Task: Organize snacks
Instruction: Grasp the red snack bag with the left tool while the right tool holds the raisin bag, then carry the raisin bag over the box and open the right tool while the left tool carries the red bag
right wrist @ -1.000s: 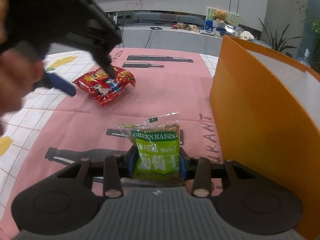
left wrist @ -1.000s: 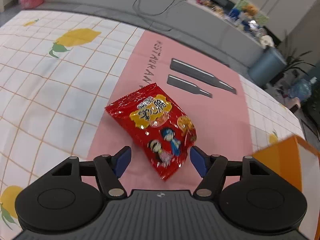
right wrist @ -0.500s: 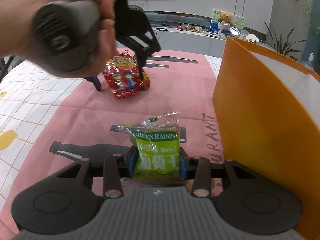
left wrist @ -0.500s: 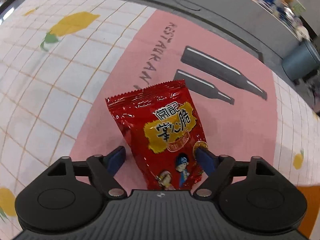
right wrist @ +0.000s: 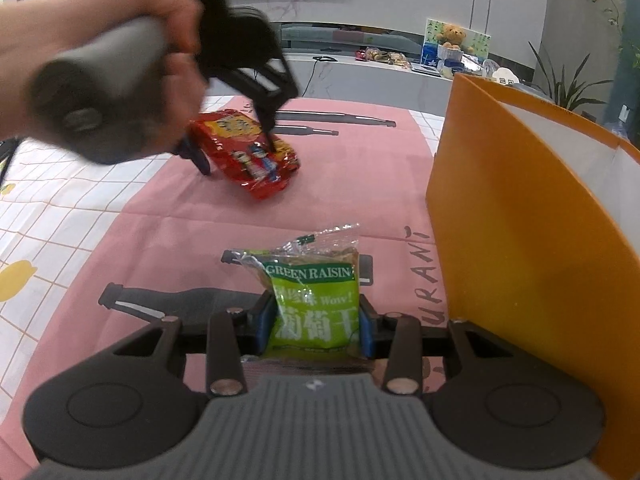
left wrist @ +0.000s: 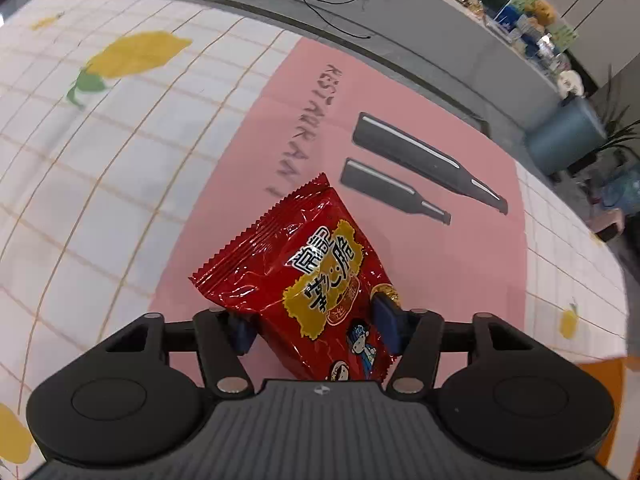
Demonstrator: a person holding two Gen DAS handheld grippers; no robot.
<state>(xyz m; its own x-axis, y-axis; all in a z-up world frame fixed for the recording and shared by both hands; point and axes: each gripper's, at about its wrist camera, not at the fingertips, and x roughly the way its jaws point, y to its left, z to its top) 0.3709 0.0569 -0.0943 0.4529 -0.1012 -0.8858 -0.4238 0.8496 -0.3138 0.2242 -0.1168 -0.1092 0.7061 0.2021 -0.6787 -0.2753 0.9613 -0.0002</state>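
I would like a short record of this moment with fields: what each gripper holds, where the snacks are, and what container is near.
left gripper: closed on the red crinkly snack packet, which lies on the pink tablecloth
right gripper: shut on the green raisin packet, upright between its fingers
container: orange paper bag, open, to the right of the raisin packet
person's hand: holding the left gripper's handle

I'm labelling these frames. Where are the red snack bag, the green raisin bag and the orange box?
red snack bag (left wrist: 304,280), left wrist view, yellow label.
green raisin bag (right wrist: 314,312), right wrist view, green front.
orange box (right wrist: 500,248), right wrist view, outer wall.
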